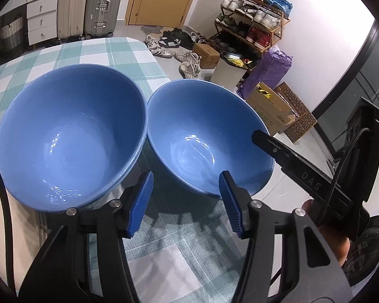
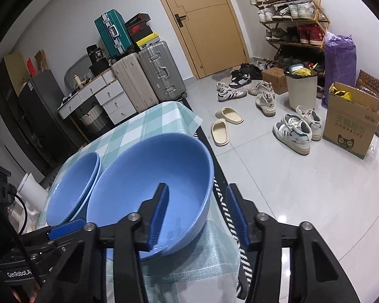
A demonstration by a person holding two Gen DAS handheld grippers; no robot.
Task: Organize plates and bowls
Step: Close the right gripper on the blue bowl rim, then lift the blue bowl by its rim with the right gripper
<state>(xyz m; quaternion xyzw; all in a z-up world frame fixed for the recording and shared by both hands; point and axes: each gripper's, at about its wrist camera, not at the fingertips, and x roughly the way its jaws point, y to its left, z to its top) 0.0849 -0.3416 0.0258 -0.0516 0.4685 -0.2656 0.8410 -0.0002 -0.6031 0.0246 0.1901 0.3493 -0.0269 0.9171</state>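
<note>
Two blue bowls stand side by side on the green-checked tablecloth (image 1: 101,50). The left one (image 1: 70,139) shows a double rim, as two nested bowls (image 2: 73,189). The single bowl (image 1: 202,131) sits at the table's right edge (image 2: 151,176). My left gripper (image 1: 187,176) is open, with the single bowl's near rim between its blue pads (image 1: 139,202) and neither pad touching. My right gripper (image 2: 197,186) is open astride that bowl's right rim, one pad inside and one outside with a gap. Its black finger (image 1: 278,149) reaches over the rim.
The table edge drops off just right of the single bowl, above a striped mat (image 2: 242,252). On the tiled floor are shoes (image 2: 293,131), a bin (image 2: 300,91), a cardboard box (image 2: 351,126) and a shoe rack (image 2: 293,25). Suitcases (image 2: 159,73) stand beyond the table.
</note>
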